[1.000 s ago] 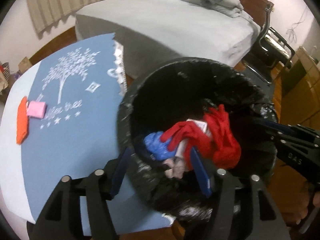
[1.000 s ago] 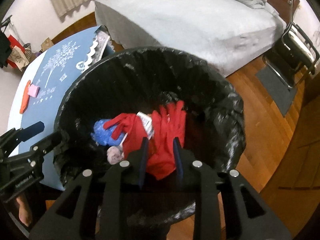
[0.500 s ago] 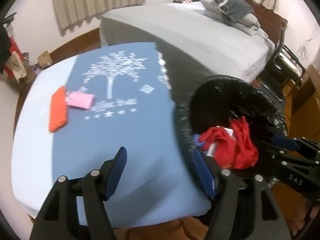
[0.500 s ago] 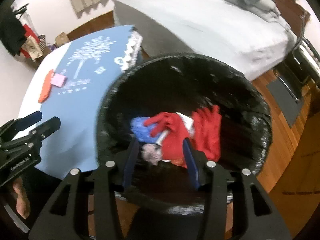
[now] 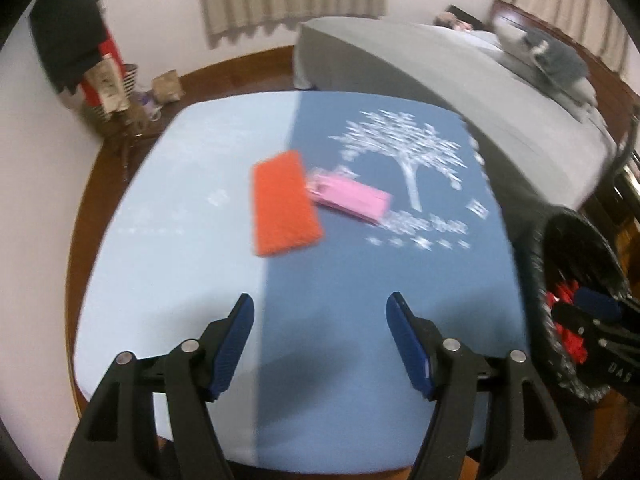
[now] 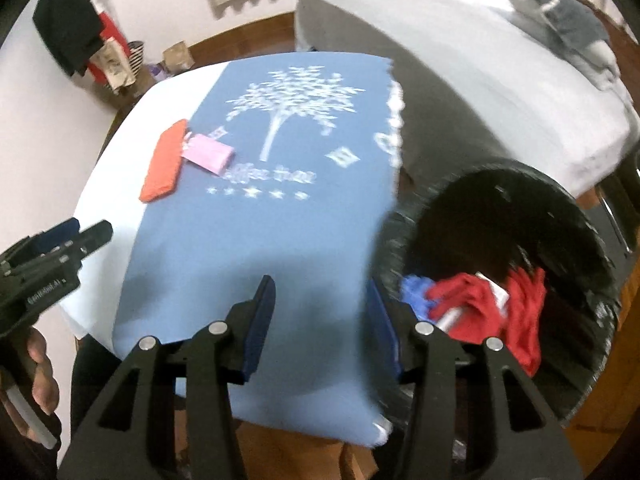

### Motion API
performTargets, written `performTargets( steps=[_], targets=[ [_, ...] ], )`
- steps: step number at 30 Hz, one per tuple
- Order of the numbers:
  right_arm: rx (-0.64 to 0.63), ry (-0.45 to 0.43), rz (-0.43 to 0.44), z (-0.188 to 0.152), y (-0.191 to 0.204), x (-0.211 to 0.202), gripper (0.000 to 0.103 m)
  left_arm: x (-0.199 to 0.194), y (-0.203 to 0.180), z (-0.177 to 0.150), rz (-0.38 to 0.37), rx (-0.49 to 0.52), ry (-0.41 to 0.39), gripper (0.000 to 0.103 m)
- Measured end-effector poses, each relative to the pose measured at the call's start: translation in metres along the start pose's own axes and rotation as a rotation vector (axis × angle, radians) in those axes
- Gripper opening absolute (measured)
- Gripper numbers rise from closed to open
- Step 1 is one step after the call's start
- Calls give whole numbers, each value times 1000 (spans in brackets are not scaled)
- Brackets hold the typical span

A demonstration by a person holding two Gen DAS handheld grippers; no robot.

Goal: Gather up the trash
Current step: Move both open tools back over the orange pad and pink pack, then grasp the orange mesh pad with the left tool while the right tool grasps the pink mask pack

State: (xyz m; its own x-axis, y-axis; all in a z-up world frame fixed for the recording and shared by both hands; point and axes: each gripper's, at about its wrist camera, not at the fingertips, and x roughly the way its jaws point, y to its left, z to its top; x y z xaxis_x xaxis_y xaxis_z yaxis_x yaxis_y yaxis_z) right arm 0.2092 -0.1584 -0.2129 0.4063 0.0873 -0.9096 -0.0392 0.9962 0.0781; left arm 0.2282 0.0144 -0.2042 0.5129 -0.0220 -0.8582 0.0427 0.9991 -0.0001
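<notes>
Left wrist: one orange pad [image 5: 285, 209] | one pink packet [image 5: 352, 198] | one bin [image 5: 576, 304]

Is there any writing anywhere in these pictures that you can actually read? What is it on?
"DAS": white letters on the black body of the right gripper, at the left view's right edge.
"coffee tree", blurred, so a likely reading: white script under the tree print on the blue tablecloth.
White lettering on the left gripper: too blurred to read.
</notes>
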Motion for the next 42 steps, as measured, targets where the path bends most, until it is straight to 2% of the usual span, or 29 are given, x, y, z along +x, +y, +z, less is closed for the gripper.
performTargets(
  steps=[4, 10, 16, 20, 26, 27, 29, 30, 32, 42],
  targets=[
    [-23, 15, 3, 23, 28, 22, 47, 12, 28, 16, 29, -16, 6, 68],
    [-44, 19, 14, 51, 53, 49, 47, 40, 46, 31, 22, -40, 37, 68],
    [-48, 17, 23, 77, 69, 76, 47, 81, 38, 38, 2, -16, 84, 68],
    [-48, 24, 18, 88, 71, 90, 47, 110, 35, 44, -52, -33, 127, 68],
    [-52, 44, 11, 99, 68, 110, 47, 146, 32, 48, -35, -13, 167, 67],
    [-52, 45, 13, 100, 68, 112, 47, 148, 33, 47, -35, -12, 163, 66],
    [-55, 45, 12, 102, 68, 116, 47, 145, 35, 47, -31, -5, 147, 48],
    [-56, 48, 15, 104, 69, 119, 47, 144, 36, 47, -38, -5, 144, 43],
    [-61, 48, 19, 106, 74, 123, 47, 139, 41, 48, -54, -7, 134, 19],
    [-103, 47, 62, 114, 111, 138, 47, 127, 79, 50, -28, -30, 112, 17]
  ],
)
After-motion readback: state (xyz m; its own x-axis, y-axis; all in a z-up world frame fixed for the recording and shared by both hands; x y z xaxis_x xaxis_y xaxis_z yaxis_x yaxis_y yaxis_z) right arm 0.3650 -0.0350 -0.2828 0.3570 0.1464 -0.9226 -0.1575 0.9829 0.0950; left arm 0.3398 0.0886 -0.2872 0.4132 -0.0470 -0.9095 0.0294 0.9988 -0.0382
